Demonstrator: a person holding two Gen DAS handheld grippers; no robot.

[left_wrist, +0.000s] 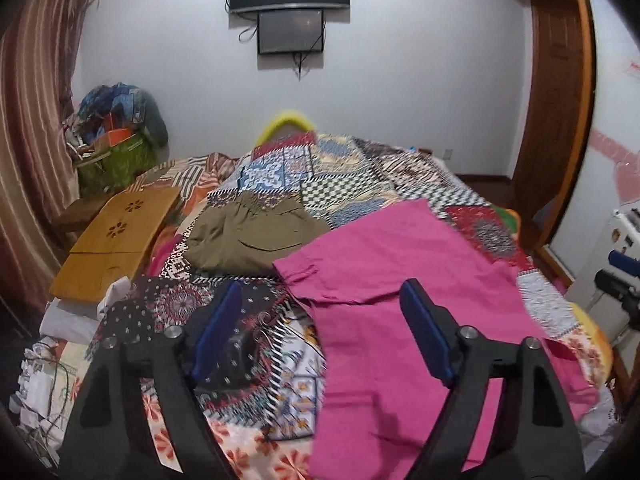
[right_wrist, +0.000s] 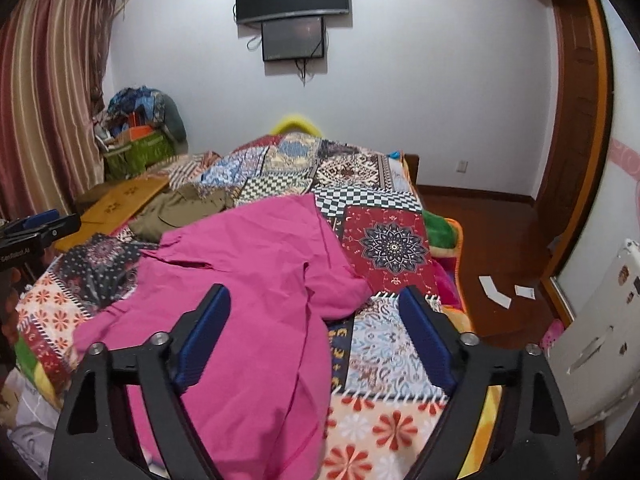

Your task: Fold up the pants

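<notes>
Right wrist, rumpled pink cloth pants (right_wrist: 248,280), patchwork quilt (right_wrist: 384,240)

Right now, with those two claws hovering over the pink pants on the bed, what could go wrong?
The pink pants lie crumpled on a patchwork quilt, so an open right gripper might pinch quilt along with cloth. The left gripper hangs over the pants' edge and may catch only one layer, leaving a crooked fold. The olive garment lies right beside the pants and might get dragged along.
</notes>
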